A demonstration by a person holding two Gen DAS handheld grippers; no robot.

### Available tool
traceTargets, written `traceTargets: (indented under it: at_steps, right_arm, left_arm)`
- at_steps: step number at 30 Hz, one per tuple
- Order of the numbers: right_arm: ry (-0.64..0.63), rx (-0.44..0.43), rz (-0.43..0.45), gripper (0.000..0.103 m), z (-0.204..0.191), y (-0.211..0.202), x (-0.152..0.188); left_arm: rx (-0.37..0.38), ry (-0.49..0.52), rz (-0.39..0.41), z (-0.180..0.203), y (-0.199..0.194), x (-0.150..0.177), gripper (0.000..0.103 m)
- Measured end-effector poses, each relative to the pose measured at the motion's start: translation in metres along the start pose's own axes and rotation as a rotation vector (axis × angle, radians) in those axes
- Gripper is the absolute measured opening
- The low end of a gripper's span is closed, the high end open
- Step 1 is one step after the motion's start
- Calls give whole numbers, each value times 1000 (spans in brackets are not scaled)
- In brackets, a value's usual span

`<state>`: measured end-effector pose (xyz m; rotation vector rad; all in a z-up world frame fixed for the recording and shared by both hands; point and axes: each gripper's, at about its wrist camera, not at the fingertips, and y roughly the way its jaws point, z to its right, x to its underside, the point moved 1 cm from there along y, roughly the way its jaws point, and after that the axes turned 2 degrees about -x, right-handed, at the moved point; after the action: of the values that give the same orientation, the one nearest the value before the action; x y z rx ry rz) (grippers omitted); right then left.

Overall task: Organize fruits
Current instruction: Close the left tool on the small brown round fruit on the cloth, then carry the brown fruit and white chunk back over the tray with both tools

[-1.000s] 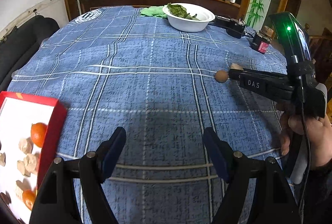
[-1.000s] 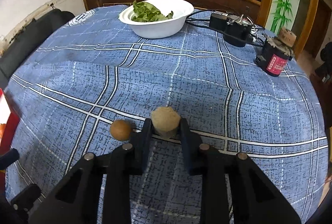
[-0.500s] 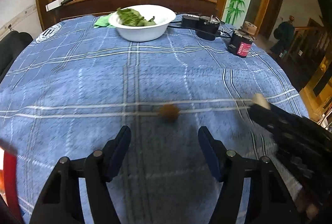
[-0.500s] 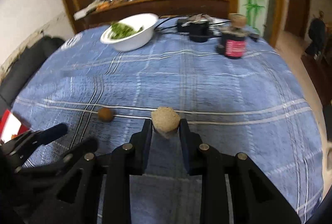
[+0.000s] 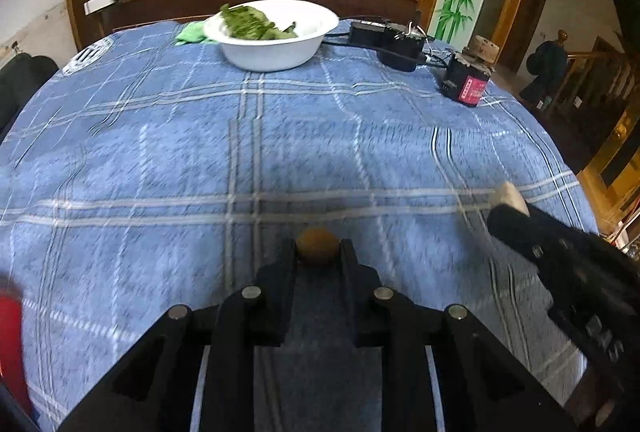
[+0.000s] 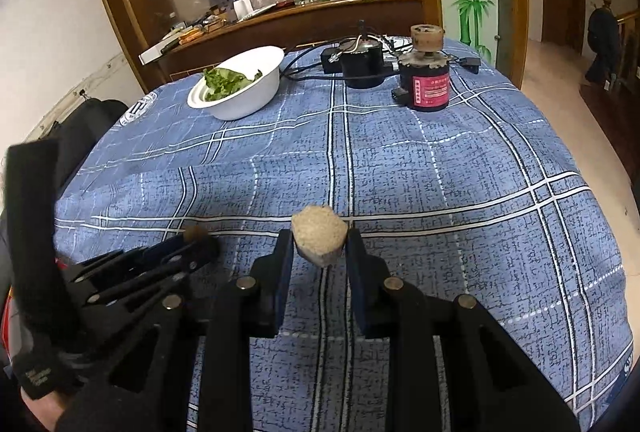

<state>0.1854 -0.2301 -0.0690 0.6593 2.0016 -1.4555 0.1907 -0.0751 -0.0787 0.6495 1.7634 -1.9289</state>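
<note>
Brown fruit (image 5: pixel 318 246) pinched in left gripper (image 5: pixel 319 252); right gripper (image 6: pixel 319 246) pinches tan fruit (image 6: pixel 319 239); white bowl (image 6: pixel 256 100) holds greens (image 6: pixel 224 83).

Left gripper (image 5: pixel 318 252) has its jaws closed in on a small brown fruit (image 5: pixel 317 246), sitting right at the tips on the blue plaid cloth (image 5: pixel 280 152). Right gripper (image 5: pixel 510 208) pokes in from the right holding a pale chunk (image 5: pixel 510 195). Farther back: white bowl (image 5: pixel 272 40) of greens, a black-and-red cylinder (image 5: pixel 468 82), and a red edge (image 5: pixel 10 344) at far left.
</note>
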Motion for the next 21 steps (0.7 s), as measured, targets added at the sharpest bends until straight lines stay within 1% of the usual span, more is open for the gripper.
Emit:
traceTargets:
  at_steps: [4, 9, 14, 21]
  right_arm:
    - [-49, 3, -32, 28, -16, 2, 7]
    - [-97, -4, -69, 28, -37, -8, 28]
    - [-144, 2, -88, 28, -55, -31, 53]
    - [-194, -13, -97, 28, -85, -63, 89]
  left_arm:
    - [-42, -4, -26, -9, -16, 18, 20]
    - [-90, -23, -56, -21, -41, 43, 20]
    - [-105, -47, -64, -36, -69, 69, 20]
    - [-119, -79, -52, -58, -102, 95, 19]
